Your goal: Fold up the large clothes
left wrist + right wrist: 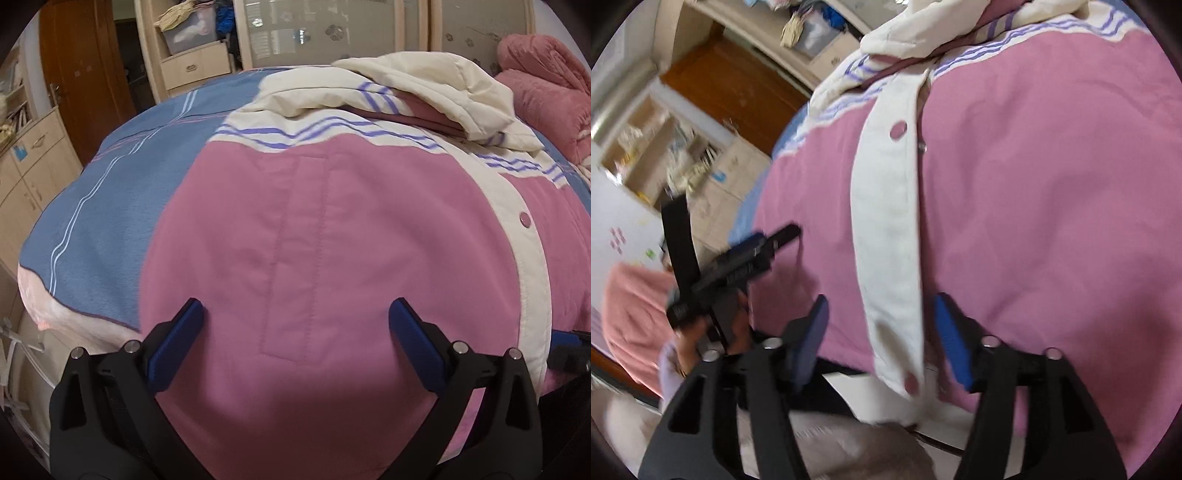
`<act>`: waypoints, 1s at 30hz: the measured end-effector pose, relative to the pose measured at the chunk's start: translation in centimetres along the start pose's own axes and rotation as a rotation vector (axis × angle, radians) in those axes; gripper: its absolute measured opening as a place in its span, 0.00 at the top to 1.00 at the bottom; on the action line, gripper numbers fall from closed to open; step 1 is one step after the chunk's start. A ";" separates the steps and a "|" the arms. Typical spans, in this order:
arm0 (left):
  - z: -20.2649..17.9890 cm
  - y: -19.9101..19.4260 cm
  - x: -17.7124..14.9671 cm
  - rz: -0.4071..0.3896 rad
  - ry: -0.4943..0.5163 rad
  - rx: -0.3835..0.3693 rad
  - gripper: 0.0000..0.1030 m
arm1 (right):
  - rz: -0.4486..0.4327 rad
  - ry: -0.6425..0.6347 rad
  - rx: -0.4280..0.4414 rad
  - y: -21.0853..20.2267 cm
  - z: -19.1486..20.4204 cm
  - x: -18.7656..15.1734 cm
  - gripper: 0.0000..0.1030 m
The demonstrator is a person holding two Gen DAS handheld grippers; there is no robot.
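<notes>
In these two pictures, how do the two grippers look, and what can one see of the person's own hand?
Both are alike. The left gripper and the right gripper each have black plastic arms with slotted cut-outs, silver round pins at the joints, and two flat blue fingers. In the right wrist view, the left gripper's body shows as a black block, held by the bare left hand with a pale lilac sleeve cuff. No cables show.

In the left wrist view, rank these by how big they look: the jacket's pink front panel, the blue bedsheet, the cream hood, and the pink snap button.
1. Pink front panel, though nearness to the camera inflates it.
2. Blue bedsheet.
3. Cream hood.
4. Pink snap button, by far the smallest.
</notes>
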State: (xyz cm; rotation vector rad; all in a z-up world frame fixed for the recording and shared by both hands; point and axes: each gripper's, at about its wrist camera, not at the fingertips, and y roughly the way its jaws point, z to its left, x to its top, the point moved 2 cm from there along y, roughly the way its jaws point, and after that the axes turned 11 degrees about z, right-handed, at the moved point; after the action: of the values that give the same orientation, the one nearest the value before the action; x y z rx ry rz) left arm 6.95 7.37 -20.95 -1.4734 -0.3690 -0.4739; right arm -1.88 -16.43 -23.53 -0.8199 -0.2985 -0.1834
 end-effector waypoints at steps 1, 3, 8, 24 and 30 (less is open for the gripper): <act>0.3 0.0 0.0 0.006 -0.009 -0.001 0.02 | -0.002 0.002 -0.017 0.2 0.2 0.3 0.43; 0.9 0.2 -0.2 0.019 -0.020 -0.004 0.02 | -0.002 -0.012 -0.093 -0.1 0.3 0.5 0.84; 0.5 0.5 -0.6 0.034 0.001 -0.007 0.02 | -0.033 -0.024 0.004 -2.8 0.1 -0.3 0.98; -0.1 0.8 -0.9 0.046 0.024 -0.035 0.02 | -0.052 0.047 -0.200 -4.4 -2.7 -1.2 0.69; -0.2 0.7 -0.9 0.048 0.022 -0.025 0.02 | -0.222 0.113 -0.276 -9.6 -4.5 -0.9 0.40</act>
State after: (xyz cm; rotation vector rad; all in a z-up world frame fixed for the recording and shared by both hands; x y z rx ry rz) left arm 6.57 7.23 -22.06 -1.4968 -0.3105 -0.4572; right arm -4.49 -26.15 -20.04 -1.0449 -0.2601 -0.4853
